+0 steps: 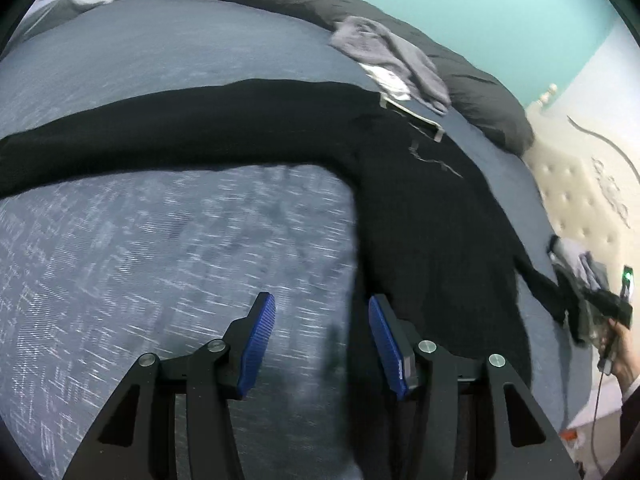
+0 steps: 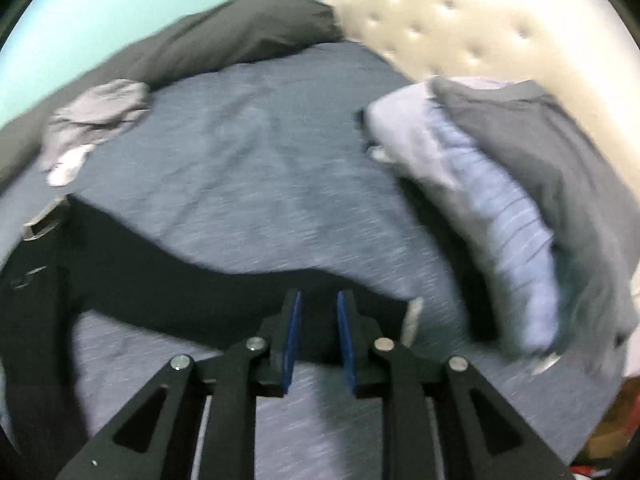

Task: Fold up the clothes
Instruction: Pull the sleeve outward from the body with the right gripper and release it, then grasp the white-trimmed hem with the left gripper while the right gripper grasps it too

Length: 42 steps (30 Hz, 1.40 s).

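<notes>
black long-sleeved top (image 1: 420, 200) spread flat on blue-grey heathered bedspread (image 1: 160, 260), sleeves out to both sides. left gripper (image 1: 322, 340) jaws wide, nothing between, above the top's side edge. right gripper (image 2: 318, 336) jaws narrowly apart over a sleeve, pads not pressing it. folded clothes stack (image 2: 520, 200) near cream tufted headboard (image 2: 440, 20).

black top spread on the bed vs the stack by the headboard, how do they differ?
The black top lies spread flat with its sleeves stretched out; the stack is already folded and piled.
The black top is one dark garment; the stack has several layers: grey on top, pale striped blue and white beneath.
The black top takes up far more bed than the stack.
Both rest on the blue bedcover.
</notes>
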Tool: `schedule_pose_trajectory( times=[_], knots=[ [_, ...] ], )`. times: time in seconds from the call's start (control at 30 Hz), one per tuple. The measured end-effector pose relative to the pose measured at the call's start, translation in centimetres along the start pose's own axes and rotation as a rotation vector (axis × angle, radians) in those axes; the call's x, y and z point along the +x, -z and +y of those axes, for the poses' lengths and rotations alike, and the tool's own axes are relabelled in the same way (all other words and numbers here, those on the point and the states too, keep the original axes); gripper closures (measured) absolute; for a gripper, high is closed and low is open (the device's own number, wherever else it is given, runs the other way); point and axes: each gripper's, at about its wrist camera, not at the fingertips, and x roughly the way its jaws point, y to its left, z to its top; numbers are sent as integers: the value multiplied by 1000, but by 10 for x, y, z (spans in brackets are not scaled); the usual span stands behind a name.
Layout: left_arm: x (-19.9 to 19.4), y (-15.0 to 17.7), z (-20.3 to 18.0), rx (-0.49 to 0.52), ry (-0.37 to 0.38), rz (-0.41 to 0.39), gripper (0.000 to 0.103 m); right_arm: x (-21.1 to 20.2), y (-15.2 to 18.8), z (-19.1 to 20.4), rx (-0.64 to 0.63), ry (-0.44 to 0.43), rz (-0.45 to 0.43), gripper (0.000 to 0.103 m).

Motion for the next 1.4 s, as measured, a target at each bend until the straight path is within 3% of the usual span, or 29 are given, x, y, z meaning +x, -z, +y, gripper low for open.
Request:
schedule_pose_trajectory(
  times=[0.23, 0.4, 0.63, 0.87, 0.9, 1.0, 1.03, 1.23, 1.4],
  knots=[
    [-2, 15, -22, 51, 11, 133, 50, -18, 57, 63, -58, -259, 131, 74],
    [-3, 29, -23, 48, 16, 226, 50, -34, 97, 109, -131, -343, 195, 67],
    [-4, 54, -25, 83, 5, 296, 50, -49, 122, 135, -186, -416, 249, 65],
    [5, 70, -38, 138, -4, 323, 51, -54, 137, 137, -194, -420, 272, 64],
    [7, 71, -39, 141, 1, 326, 53, -54, 137, 137, -191, -419, 274, 63],
    [10, 74, -45, 164, 24, 332, 85, -57, 139, 138, -192, -427, 281, 63],
    [9, 74, -46, 173, 27, 330, 90, -57, 139, 139, -193, -429, 283, 63],
    [-6, 70, -53, 214, 46, 302, 94, -65, 147, 152, -257, -437, 300, 63],
    [-34, 59, -45, 184, 92, 257, 95, -66, 152, 165, -276, -447, 312, 63]
  ],
)
